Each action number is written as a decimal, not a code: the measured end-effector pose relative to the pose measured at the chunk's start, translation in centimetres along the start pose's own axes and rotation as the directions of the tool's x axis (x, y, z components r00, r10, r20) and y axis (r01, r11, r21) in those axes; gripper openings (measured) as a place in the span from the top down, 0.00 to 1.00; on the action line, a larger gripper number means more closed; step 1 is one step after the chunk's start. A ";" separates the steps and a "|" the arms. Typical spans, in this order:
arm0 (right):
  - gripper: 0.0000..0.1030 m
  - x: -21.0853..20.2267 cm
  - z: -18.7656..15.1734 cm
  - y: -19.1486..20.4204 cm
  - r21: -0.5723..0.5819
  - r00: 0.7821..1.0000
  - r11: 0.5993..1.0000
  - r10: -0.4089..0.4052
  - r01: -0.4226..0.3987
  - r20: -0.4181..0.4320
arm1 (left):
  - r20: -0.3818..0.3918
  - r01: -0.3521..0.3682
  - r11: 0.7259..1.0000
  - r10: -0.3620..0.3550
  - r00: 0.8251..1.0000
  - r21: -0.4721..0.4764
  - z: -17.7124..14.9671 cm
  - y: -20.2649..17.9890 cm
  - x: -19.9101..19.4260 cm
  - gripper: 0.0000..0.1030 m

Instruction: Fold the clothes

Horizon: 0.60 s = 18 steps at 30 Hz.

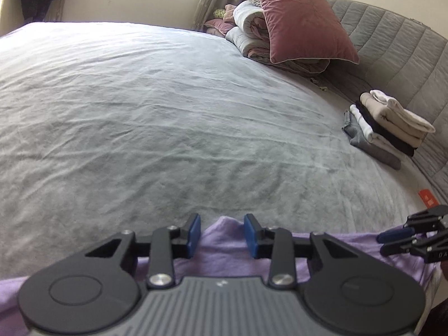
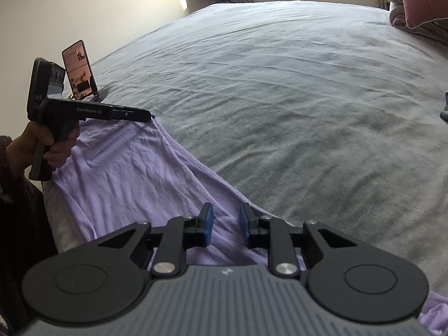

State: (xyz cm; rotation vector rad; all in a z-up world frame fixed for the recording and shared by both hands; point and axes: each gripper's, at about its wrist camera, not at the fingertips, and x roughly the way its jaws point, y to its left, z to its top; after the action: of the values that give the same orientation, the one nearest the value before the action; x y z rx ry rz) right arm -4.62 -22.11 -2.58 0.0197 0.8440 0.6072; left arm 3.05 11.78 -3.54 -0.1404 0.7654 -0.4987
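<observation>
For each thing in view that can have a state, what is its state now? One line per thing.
Purple garment: unfolded, spread at the bed's near edge.
Left gripper: jaws apart, purple cloth bunched between the pads; grip unclear.
Right gripper: jaws apart over the garment's edge; grip unclear.
Stack of clothes: folded, piled beside the headboard.
Phone: upright on a stand, screen lit.
Pink pillow: leaning on a rolled quilt.
</observation>
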 end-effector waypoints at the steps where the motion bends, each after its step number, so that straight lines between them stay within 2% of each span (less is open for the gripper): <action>1: 0.76 -0.2 -0.1 0.0 -0.001 1.000 1.000 0.003 -0.003 -0.002 | -0.001 0.010 1.000 -0.010 1.000 -0.008 0.1 0.1 0.0 0.66; 5: 0.81 -0.1 -0.5 0.6 -0.044 1.000 0.999 -0.028 0.027 -0.012 | -0.013 0.024 1.000 -0.024 1.000 0.001 -0.1 0.1 0.4 0.66; 6: 0.87 0.0 -0.6 1.0 -0.063 0.999 0.997 -0.043 0.042 -0.015 | -0.014 0.018 1.000 -0.018 1.000 0.015 -0.3 -0.1 0.5 0.66; 7: 0.93 0.0 -0.7 1.3 -0.076 0.998 0.996 -0.056 0.054 -0.013 | -0.010 0.006 0.999 -0.006 1.000 0.032 -0.5 -0.3 0.5 0.70; 8: 0.94 0.0 -0.8 1.6 -0.088 0.998 0.994 -0.068 0.067 -0.011 | -0.007 -0.007 0.999 0.007 1.000 0.046 -0.6 -0.5 0.6 0.84; 9: 0.95 -0.1 -0.9 1.9 -0.094 0.997 0.992 -0.081 0.081 -0.004 | -0.009 -0.014 0.998 0.015 1.000 0.053 -0.7 -0.6 0.6 0.93; 10: 0.96 -0.1 -1.0 2.2 -0.104 0.995 0.990 -0.099 0.099 0.007 | -0.005 -0.018 0.999 0.018 1.000 0.050 -0.8 -0.7 0.6 0.96; 14: 0.97 -0.8 -1.0 2.9 -0.114 0.986 0.980 -0.155 0.162 0.063 | 0.061 -0.063 0.995 0.059 0.996 0.073 -1.6 -1.4 0.0 0.97; 18: 0.98 -2.0 -0.6 3.0 -0.107 0.972 0.972 -0.194 0.209 0.130 | 0.112 -0.066 0.997 0.060 0.992 0.050 -1.7 -1.3 -0.9 0.97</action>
State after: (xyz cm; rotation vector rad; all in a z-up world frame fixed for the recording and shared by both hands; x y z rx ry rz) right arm -7.52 -20.80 -0.86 -0.1368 0.6836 0.4591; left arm 0.87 11.17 -3.80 -0.0927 0.6454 -0.4470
